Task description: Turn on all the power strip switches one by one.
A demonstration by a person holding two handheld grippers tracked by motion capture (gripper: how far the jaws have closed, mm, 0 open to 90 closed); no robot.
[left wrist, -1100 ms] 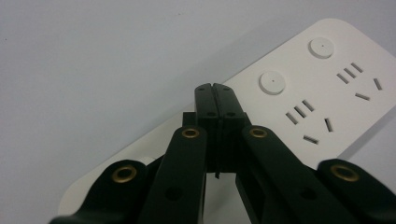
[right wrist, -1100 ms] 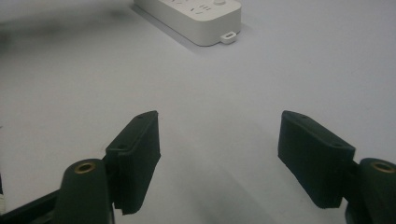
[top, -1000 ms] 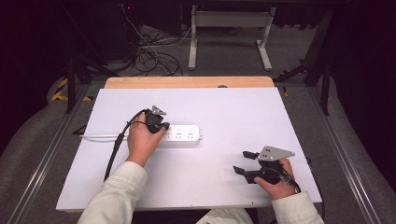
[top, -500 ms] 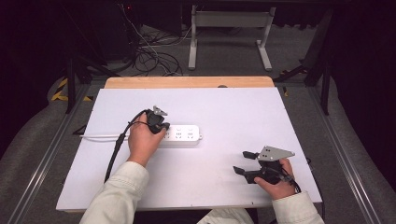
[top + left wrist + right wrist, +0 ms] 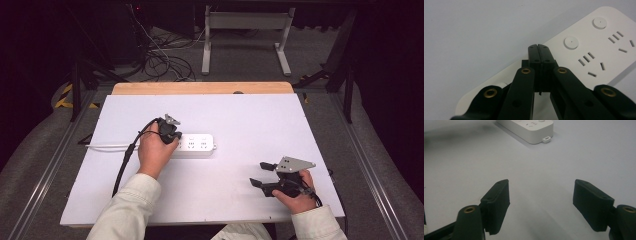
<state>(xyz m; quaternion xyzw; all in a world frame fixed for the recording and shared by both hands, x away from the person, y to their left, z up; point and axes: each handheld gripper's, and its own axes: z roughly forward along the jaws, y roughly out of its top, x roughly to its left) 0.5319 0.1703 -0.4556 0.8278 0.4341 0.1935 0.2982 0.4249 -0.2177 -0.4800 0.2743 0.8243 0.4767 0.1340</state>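
My left gripper [image 5: 537,46] is squeezed shut, tips over the flat white plastic power strip [image 5: 599,47], while my right gripper [image 5: 541,195] waits wide open, well apart from it.

No visible change

Left gripper [image 5: 171,135] has kept its closed tips on the power strip [image 5: 197,145]; right gripper [image 5: 264,174] remains well apart from it.
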